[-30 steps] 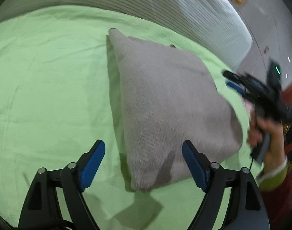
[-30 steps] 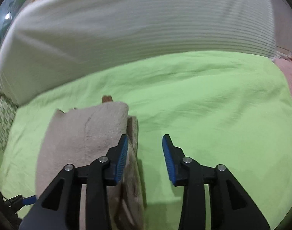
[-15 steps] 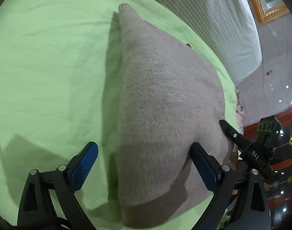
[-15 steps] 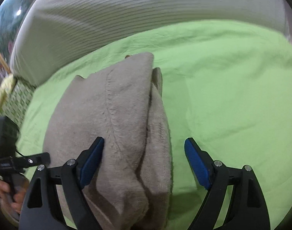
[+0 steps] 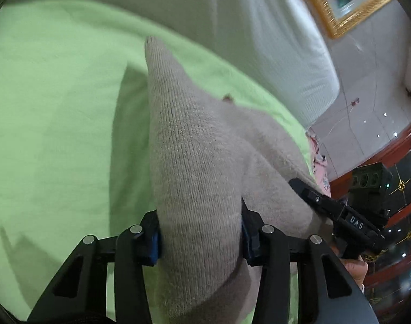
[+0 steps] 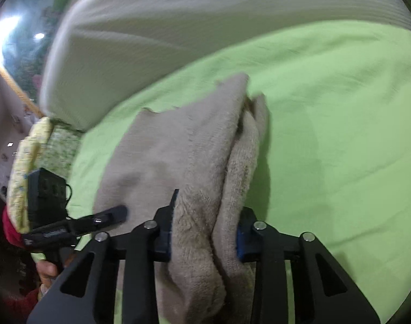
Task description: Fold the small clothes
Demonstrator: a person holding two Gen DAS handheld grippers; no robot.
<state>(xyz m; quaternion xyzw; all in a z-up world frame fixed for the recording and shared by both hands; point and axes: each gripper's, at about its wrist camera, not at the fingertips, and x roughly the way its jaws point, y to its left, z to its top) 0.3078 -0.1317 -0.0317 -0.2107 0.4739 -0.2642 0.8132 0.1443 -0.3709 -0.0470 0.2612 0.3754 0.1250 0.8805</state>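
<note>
A folded beige knit garment (image 5: 194, 162) lies on the green bedsheet (image 5: 57, 124). My left gripper (image 5: 200, 237) is shut on its near left edge, the thick fold bulging between the blue pads. My right gripper (image 6: 204, 235) is shut on the near right edge of the same garment (image 6: 183, 156), where several layers stack. Each gripper shows in the other's view: the right one in the left wrist view (image 5: 340, 221), the left one in the right wrist view (image 6: 70, 224). The garment's near edge is raised off the sheet.
A white striped pillow or headboard cushion (image 6: 178, 27) runs along the far side of the bed. A pale yellow patterned cloth (image 6: 35, 156) lies at the bed's left edge. A gold picture frame (image 5: 340, 13) hangs on the wall.
Both grippers were open around the garment's near edge half a second ago. Both have since closed on it, and the near edge has lifted.
</note>
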